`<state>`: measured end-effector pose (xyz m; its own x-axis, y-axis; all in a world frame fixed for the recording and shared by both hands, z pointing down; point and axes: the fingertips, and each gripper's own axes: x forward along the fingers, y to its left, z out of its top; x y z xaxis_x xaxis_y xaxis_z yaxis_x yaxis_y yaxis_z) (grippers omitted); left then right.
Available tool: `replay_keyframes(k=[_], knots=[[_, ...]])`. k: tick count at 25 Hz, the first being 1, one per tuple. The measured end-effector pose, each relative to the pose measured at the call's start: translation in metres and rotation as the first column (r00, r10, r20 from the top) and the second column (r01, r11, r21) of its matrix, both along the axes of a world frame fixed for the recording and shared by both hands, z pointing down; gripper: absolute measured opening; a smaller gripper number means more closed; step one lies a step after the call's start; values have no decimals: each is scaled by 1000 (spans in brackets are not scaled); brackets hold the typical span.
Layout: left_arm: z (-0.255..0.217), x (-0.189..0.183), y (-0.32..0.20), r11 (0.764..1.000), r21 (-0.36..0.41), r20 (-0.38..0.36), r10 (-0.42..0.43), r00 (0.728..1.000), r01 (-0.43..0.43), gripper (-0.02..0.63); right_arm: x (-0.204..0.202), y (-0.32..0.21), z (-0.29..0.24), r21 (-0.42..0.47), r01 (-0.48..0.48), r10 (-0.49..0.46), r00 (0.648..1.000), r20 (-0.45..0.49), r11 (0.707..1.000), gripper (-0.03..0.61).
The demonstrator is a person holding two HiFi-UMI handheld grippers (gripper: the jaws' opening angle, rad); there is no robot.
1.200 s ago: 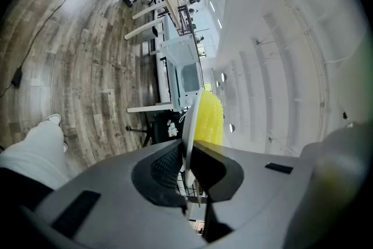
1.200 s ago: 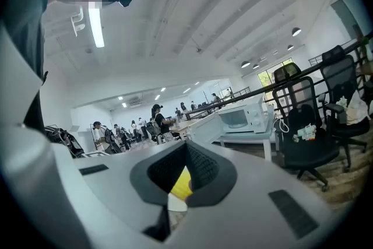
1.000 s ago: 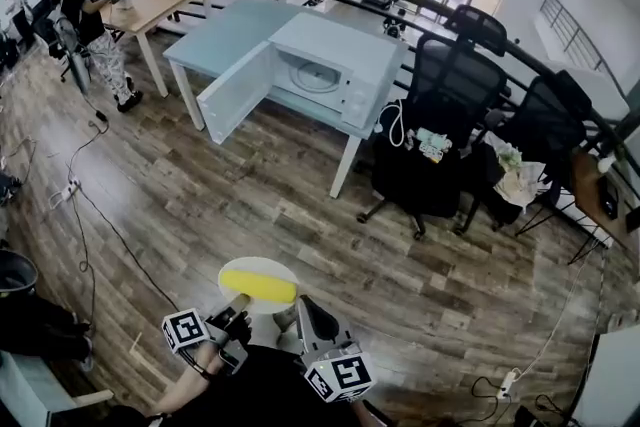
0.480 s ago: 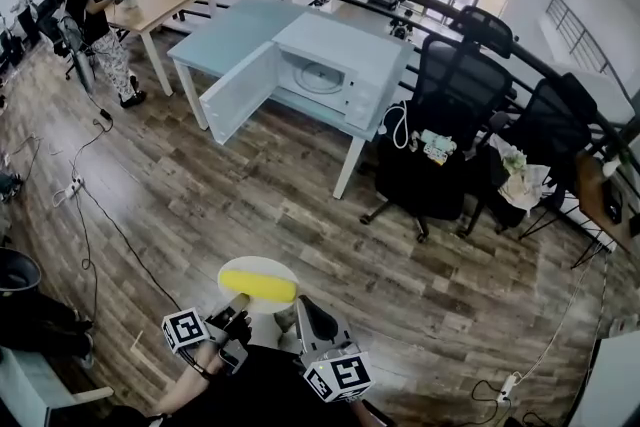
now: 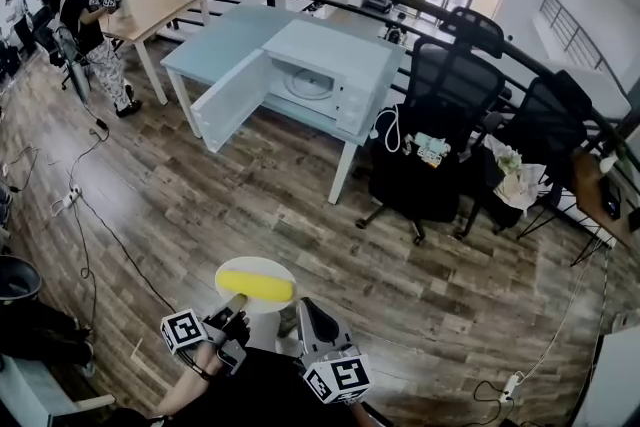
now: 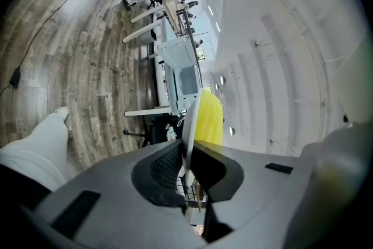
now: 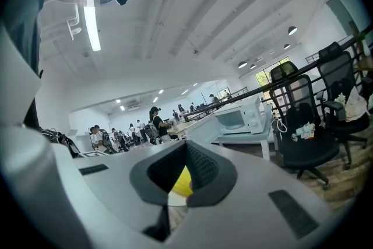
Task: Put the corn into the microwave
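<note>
Your left gripper [image 6: 187, 148] pinched the rim of the plate [image 5: 236, 270] under the corn [image 5: 257, 286], your right gripper [image 7: 185, 154] was pressed together empty, and the open microwave [image 5: 322, 73] stood well apart, so I judged the carrying was left to do.

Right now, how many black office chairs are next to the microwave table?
2. The first chair stands at the microwave table's right end; the second chair stands just beyond it, farther right. More may be hidden among the far desks.
</note>
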<state>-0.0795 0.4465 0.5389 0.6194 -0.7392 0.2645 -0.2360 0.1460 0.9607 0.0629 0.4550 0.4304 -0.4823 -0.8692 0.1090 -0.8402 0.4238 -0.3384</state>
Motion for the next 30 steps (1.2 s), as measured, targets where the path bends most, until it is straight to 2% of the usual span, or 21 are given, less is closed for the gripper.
replay_keyframes(k=[9,18,30], knots=[[6,12,-17,1000,-4,2,30,1000,-30,25,13,-15,5,0,-38,38,999,-11,999,8],[15,5,-39,1000,-12,-4,24,1000,-24,25,-2,-34,13,-34,-19,18,999,-32,999,8],[19,8,-105,998,-25,-6,62,998,-62,25,-12,-107,24,-67,-18,16,999,-41,998,8]])
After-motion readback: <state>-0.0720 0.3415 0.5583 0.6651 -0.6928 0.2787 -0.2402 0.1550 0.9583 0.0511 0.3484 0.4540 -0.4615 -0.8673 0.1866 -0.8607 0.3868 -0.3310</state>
